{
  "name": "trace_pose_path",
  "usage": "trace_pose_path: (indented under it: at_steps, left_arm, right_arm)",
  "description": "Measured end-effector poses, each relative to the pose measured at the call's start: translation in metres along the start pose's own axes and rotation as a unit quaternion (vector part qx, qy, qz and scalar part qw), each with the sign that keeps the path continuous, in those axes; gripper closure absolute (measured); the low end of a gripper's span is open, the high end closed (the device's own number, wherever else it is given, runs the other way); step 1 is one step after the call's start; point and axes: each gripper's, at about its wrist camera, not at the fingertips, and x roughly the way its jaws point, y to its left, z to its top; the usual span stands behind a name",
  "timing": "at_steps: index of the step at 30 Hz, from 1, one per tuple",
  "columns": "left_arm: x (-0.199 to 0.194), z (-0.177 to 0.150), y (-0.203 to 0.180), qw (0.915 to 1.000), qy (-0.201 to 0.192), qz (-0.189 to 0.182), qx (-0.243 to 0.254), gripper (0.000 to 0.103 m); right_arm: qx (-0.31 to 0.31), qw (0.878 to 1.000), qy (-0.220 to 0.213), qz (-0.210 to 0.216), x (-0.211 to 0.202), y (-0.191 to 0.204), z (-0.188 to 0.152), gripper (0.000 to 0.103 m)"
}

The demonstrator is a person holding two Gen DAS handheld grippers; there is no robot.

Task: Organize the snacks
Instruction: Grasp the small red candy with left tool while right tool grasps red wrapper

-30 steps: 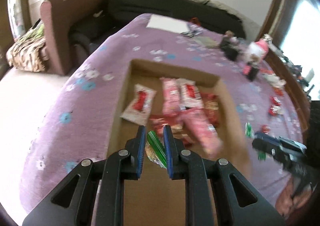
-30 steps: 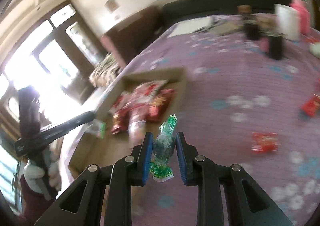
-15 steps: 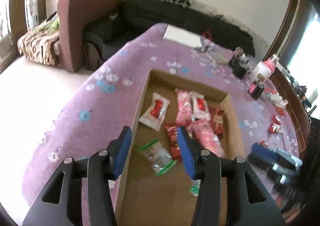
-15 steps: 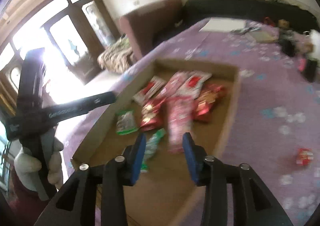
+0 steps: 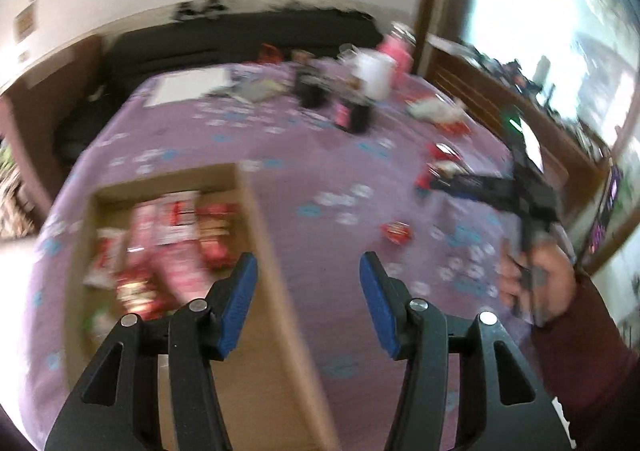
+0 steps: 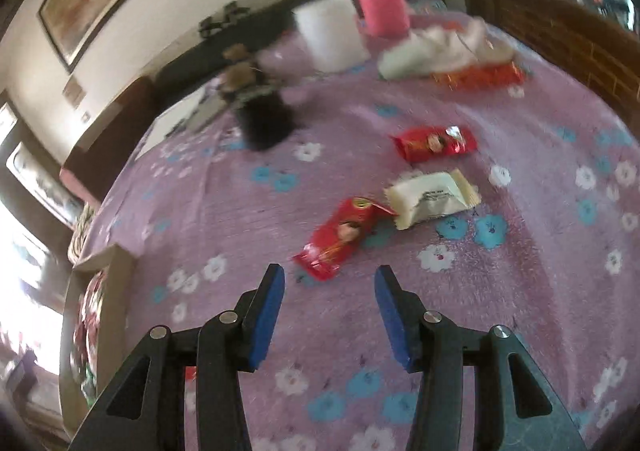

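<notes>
We are spreading both grippers, left gripper (image 5: 307,293) and right gripper (image 6: 330,311), nothing between their jaws now: the green packets pinched a second ago are dropped in the box (image 5: 260,235). Next red packet (image 6: 344,235) is lying just ahead of the right one.

Both views are daylit and bright. In the left wrist view, a window (image 5: 560,23) at the far right is blown out to white glare. The cardboard box (image 5: 280,291) and the snack packets (image 5: 172,235) inside it are smeared by motion blur; far items on the purple tablecloth (image 5: 320,179) are soft. In the right wrist view, glare enters from a window (image 6: 24,291) at the left edge. The red packet (image 6: 340,235) and white packet (image 6: 432,199) are fairly sharp; the far pink jar (image 6: 382,7) is blurred. Fisheye distortion bends all edges, and the corners are dark.
</notes>
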Motion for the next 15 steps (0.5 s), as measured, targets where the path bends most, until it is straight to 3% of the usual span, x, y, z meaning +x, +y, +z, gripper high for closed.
trace_pose_path:
  at_steps: [8,13,15]
  left_arm:
    - [0.066,0.022,-0.077,0.9929,0.044,-0.005,0.110,0.052]
    - [0.105,0.022,-0.108,0.9776,0.055,0.040,0.199,0.052]
    - [0.120,0.019,-0.114,0.9697,0.057,0.066,0.228,0.052]
  right_arm:
    - [-0.018,0.999,-0.023,-0.032,0.021,0.013,0.011,0.051]
    - [-0.029,0.999,-0.031,-0.027,0.025,0.009,0.016,0.052]
    - [-0.036,0.998,-0.033,-0.038,0.026,0.009,0.017,0.071]
